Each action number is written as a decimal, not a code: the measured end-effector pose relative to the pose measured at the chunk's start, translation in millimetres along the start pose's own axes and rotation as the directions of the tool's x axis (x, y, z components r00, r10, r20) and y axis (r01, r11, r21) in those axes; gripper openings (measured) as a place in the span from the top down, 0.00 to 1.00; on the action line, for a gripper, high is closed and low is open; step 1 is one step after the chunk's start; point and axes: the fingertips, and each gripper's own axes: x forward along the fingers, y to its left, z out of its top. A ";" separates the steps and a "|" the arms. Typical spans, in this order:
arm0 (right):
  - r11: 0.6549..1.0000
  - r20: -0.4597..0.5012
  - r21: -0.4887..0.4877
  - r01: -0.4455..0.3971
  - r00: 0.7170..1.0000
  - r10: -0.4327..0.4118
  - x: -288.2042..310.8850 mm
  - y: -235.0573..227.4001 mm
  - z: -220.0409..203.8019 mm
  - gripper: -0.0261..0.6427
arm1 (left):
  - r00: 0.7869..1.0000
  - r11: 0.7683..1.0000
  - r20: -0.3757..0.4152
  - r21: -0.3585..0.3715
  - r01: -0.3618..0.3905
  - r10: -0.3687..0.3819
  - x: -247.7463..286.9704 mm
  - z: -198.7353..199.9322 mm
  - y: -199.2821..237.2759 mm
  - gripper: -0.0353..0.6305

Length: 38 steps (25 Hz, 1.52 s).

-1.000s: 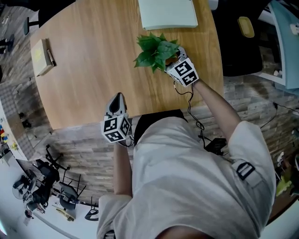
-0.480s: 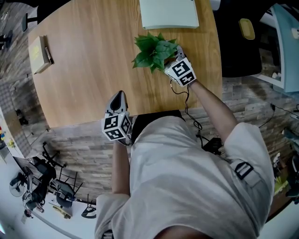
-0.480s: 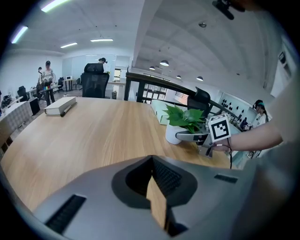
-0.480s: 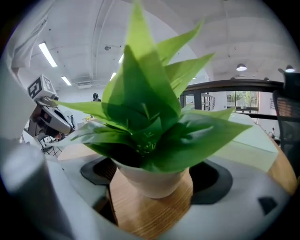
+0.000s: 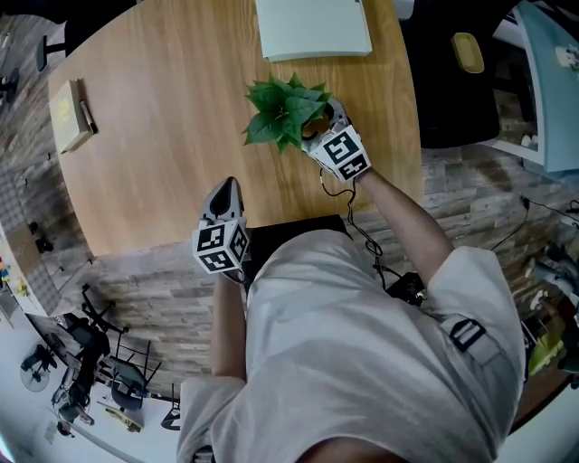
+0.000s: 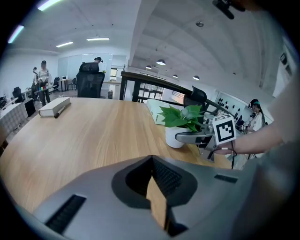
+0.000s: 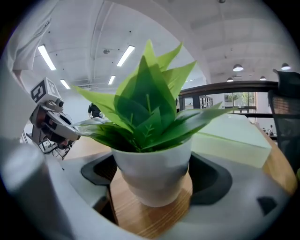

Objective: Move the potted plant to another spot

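Note:
The potted plant [image 5: 282,110], green leaves in a small white pot [image 7: 152,173], stands toward the right of the round wooden table [image 5: 163,136]. My right gripper [image 5: 318,118] is shut on the pot, one jaw on each side, with its marker cube just behind. In the left gripper view the pot [image 6: 174,137] sits low over the wood with the right gripper [image 6: 187,137] clamped on it. My left gripper [image 5: 226,188] hovers at the table's near edge, jaws together and holding nothing, well short of the plant.
A pale green pad [image 5: 312,27] lies just beyond the plant at the far edge. A notebook with a pen [image 5: 68,113] rests at the table's left rim. A dark chair [image 5: 452,90] stands right of the table. Bare wood spreads left of the plant.
The right gripper and the plant have shifted a little left and nearer across the table. The left gripper has stayed at the near edge.

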 end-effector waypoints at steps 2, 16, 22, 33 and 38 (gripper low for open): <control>1.000 0.009 0.012 0.005 1.000 -0.005 -3.1 1.5 3.5 0.24 | 1.000 1.000 0.003 0.008 0.015 -0.015 2.4 3.6 -1.3 0.93; 0.979 0.122 0.041 0.198 0.972 -0.202 -38.9 25.0 60.3 0.25 | 0.979 0.972 0.051 0.136 0.190 -0.198 2.0 44.7 12.3 0.93; 0.943 0.195 0.062 0.326 0.923 -0.332 -56.5 48.3 102.1 0.25 | 0.954 0.934 0.106 0.261 0.245 -0.280 -11.4 80.5 31.5 0.93; 0.864 0.273 0.076 0.498 0.823 -0.498 -96.2 123.0 162.1 0.25 | 0.864 0.858 0.203 0.352 0.374 -0.460 -68.2 118.9 48.2 0.93; 0.851 0.325 0.080 0.519 0.793 -0.515 -119.4 142.3 184.9 0.25 | 0.850 0.851 0.239 0.378 0.365 -0.470 -89.5 133.0 43.6 0.93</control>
